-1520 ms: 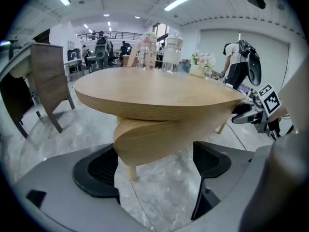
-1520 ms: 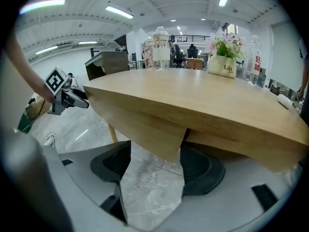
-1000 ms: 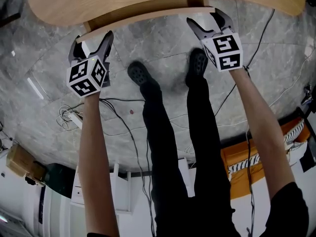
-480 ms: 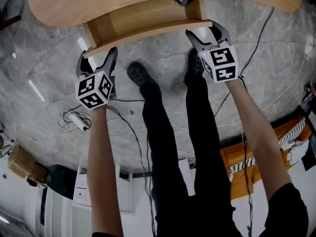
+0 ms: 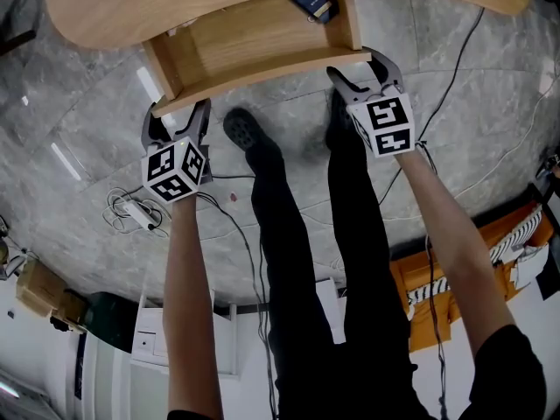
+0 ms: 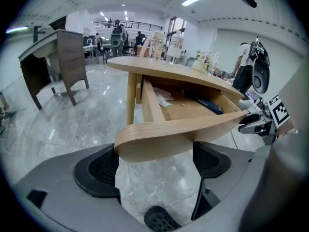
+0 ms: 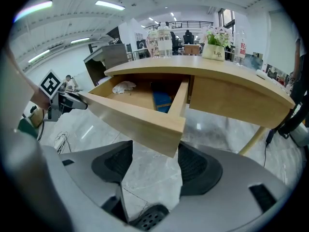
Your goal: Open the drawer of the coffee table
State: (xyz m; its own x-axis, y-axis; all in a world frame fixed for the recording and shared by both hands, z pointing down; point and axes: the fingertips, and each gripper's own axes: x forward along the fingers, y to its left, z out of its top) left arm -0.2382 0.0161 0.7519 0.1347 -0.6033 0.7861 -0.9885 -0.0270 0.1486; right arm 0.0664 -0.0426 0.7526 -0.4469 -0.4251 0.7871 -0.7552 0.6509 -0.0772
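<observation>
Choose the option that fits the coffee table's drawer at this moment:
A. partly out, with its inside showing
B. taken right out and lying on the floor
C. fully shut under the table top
A: the drawer stands out from under the table top with its inside open to view. The left gripper and right gripper are at the two ends of its front panel.
</observation>
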